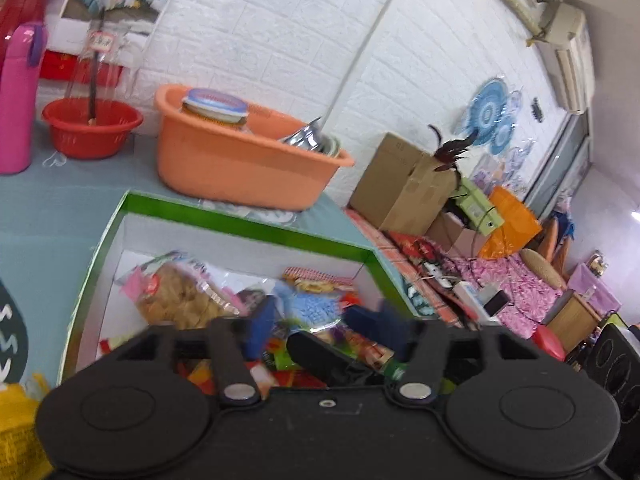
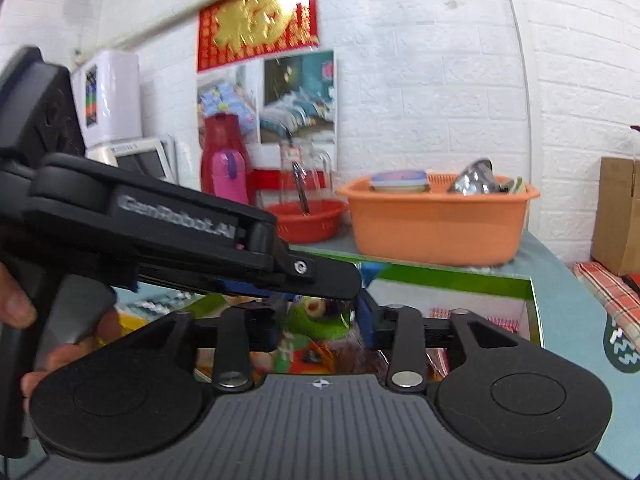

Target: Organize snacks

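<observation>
A green-rimmed cardboard box (image 1: 240, 220) with a white inside holds several snack packs, among them a clear bag of brown crackers (image 1: 180, 296) and a light blue pack (image 1: 312, 306). My left gripper (image 1: 320, 328) is open over the box, its blue fingers (image 1: 260, 332) spread above the snacks. In the right wrist view the box (image 2: 460, 280) lies ahead. My right gripper (image 2: 320, 328) is open, with a green snack pack (image 2: 316, 316) between its fingers, seemingly untouched. The left gripper's black body (image 2: 180, 232) crosses in front of it.
An orange tub (image 1: 240, 164) with a jar and metal bowls stands behind the box, a red basin (image 1: 90, 124) and a pink bottle (image 1: 16, 100) to its left. A yellow bag (image 1: 18, 424) lies at the near left. Cardboard boxes (image 1: 400, 184) stand beyond the table's right edge.
</observation>
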{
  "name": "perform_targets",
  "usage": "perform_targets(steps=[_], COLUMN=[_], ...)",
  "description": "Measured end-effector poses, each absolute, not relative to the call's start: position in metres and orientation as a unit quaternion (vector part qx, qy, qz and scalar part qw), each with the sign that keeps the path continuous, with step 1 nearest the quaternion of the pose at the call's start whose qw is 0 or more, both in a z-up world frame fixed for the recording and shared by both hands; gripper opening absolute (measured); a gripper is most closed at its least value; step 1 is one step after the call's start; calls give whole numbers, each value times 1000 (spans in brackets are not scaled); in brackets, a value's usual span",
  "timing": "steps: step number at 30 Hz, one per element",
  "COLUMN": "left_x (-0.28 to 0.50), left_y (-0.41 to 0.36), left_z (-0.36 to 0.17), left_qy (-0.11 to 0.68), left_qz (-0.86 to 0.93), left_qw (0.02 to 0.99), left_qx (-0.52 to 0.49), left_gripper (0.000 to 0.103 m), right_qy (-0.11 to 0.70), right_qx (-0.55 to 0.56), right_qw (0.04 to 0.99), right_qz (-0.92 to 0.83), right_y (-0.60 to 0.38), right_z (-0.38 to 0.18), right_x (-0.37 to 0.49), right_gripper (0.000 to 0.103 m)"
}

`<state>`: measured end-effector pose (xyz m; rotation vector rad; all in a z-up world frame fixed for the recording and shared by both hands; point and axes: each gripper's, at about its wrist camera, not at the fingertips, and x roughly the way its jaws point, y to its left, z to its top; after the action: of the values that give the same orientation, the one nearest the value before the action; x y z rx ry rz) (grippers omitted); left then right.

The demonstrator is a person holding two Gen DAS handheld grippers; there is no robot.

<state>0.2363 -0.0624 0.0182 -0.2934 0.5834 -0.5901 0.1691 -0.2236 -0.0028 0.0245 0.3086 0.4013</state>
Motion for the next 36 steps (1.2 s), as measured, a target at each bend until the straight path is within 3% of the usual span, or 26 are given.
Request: perform_targets(steps=[1, 2, 19, 27, 33, 34, 35, 36], left_x=[232, 226, 128, 160, 183, 181, 179, 178], left_y=[-61, -59, 7, 74, 90, 88, 88, 89], left_z=[18, 18, 27, 15, -5, -5, -5, -7], left_qy=[275, 268, 230, 234, 272, 272, 277, 290], left_qz=[-282, -281, -182, -41, -32, -34, -40, -59], left_qw=[908, 911, 938, 945, 933, 936, 935, 928], left_qx=[-144, -141, -185, -225, -233, -222, -215, -226], left_gripper=[103, 103, 103, 103, 103, 80, 33, 22], right_qy=[160, 160, 165, 194, 201, 203, 205, 206], right_qx=[9, 6, -6, -7, -6, -5, -3, -1], right_qw=[968, 969, 964, 950, 948, 948, 947, 946], right_qz=[191, 187, 210, 246, 248, 247, 248, 249], right_y=[-224, -225, -217, -195, -193, -193, -194, -194], right_z=[-8, -11, 6, -9, -10, -10, -11, -12], right_x=[170, 169, 95, 75, 71, 70, 69, 69], right_gripper=[98, 103, 103, 103, 103, 103, 103, 103])
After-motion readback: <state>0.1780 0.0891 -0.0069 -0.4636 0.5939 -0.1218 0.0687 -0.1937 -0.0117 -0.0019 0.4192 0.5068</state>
